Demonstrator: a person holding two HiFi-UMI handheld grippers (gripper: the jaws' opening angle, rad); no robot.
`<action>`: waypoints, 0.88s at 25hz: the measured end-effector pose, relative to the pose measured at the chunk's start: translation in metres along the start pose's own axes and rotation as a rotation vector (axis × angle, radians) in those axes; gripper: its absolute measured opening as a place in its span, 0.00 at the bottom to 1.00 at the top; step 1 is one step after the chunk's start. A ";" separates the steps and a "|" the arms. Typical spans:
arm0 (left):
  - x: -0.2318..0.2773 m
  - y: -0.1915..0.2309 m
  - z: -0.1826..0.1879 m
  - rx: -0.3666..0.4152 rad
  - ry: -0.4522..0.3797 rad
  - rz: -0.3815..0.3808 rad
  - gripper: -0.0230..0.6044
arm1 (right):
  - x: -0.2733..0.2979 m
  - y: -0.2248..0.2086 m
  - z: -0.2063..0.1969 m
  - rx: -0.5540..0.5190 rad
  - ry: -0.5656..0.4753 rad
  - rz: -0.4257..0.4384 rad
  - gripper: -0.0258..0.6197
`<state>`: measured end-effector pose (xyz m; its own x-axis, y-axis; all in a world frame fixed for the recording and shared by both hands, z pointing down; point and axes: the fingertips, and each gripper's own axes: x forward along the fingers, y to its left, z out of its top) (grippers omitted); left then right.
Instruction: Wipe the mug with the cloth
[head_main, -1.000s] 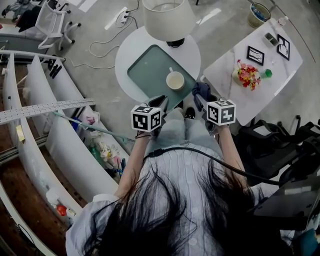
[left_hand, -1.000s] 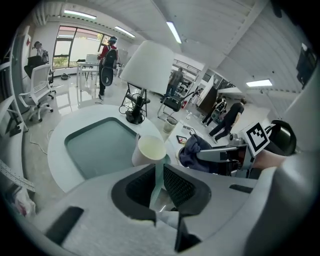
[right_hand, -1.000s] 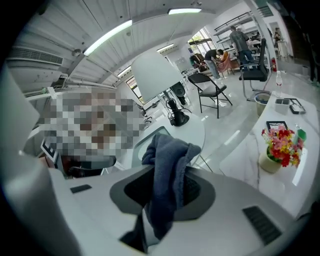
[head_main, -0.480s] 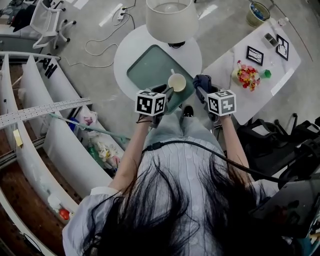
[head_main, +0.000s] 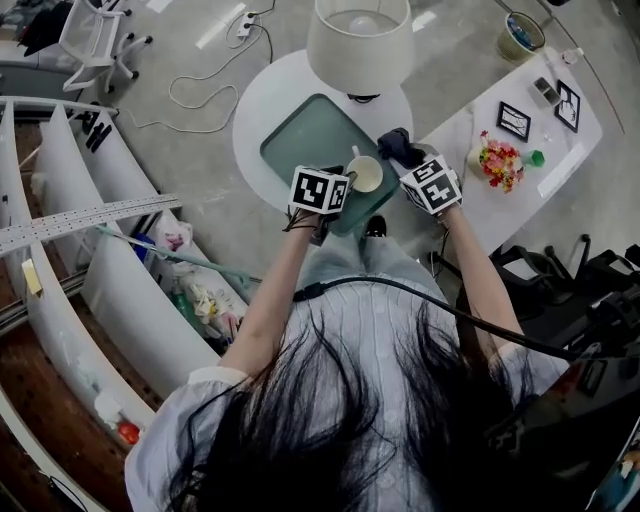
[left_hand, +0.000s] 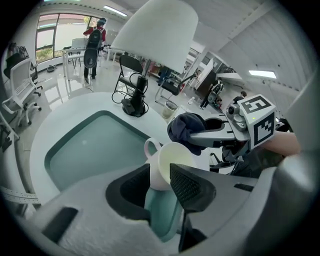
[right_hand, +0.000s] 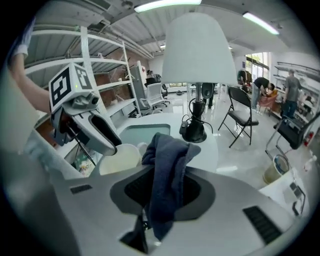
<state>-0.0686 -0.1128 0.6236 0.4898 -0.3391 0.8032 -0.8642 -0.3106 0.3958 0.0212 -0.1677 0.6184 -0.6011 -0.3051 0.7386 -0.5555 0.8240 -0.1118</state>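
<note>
A cream mug (head_main: 364, 173) is at the near edge of the green tray (head_main: 305, 135) on the round white table. My left gripper (head_main: 347, 184) is shut on the mug (left_hand: 167, 161), which sits tilted between the jaws with its handle pointing away. My right gripper (head_main: 403, 163) is shut on a dark blue cloth (head_main: 396, 146), held just right of the mug. In the right gripper view the cloth (right_hand: 167, 165) hangs over the jaws, and the mug (right_hand: 120, 158) lies to the left under a left finger (right_hand: 102, 134). The left gripper view shows the cloth (left_hand: 185, 127) bunched close behind the mug's rim.
A tall lamp with a white shade (head_main: 359, 42) stands at the tray's far edge. A white side table (head_main: 470, 195) to the right carries flowers (head_main: 498, 160) and picture frames. Curved white shelves (head_main: 100, 250) run along the left. Chairs and people are farther off.
Both grippers have moved forward over the table. The left one has reached the mug and closed on it. The right one has brought the cloth up beside the mug.
</note>
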 end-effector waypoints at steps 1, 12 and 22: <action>0.001 0.002 0.000 -0.003 0.006 -0.001 0.23 | 0.004 0.001 0.004 -0.036 0.007 0.013 0.18; 0.013 0.002 0.000 -0.045 0.057 -0.040 0.21 | 0.040 0.019 0.014 -0.385 0.067 0.128 0.18; 0.014 0.012 0.005 -0.079 0.085 -0.016 0.17 | 0.044 0.028 0.011 -0.839 0.141 0.142 0.18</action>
<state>-0.0712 -0.1253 0.6373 0.4953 -0.2568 0.8299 -0.8642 -0.2430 0.4406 -0.0272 -0.1637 0.6406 -0.5246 -0.1562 0.8369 0.1606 0.9472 0.2775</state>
